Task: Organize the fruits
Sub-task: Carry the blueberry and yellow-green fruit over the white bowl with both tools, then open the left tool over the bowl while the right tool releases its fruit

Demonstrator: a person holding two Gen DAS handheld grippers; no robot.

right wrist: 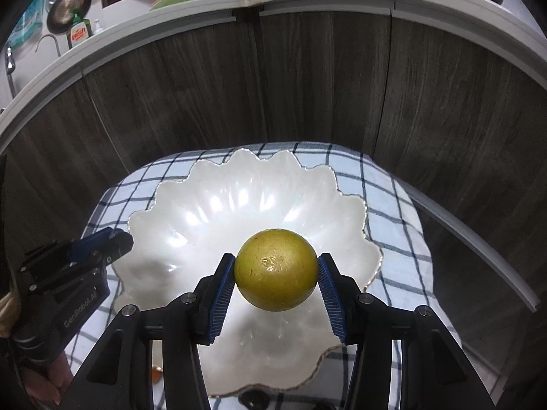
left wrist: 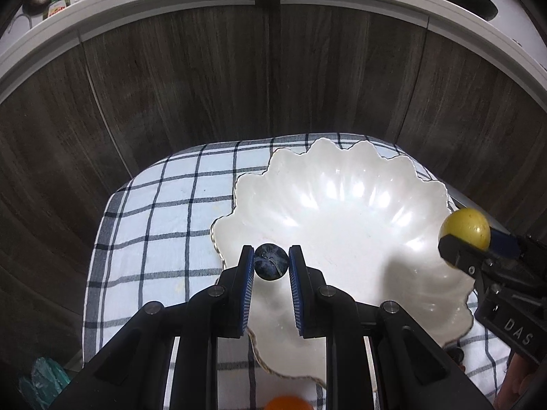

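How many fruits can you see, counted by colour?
Dark blue-purple fruit, in the left gripper: 1
Yellow-green fruit, in the right gripper: 1
Orange fruit, partly cut off at the frame edge: 1
Total: 3

orange fruit (left wrist: 285, 404) cut off below

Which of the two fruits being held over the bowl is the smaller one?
The dark blue fruit in the left claw. It is far smaller than the yellow-green fruit in the right claw; both hang over the white scalloped bowl.
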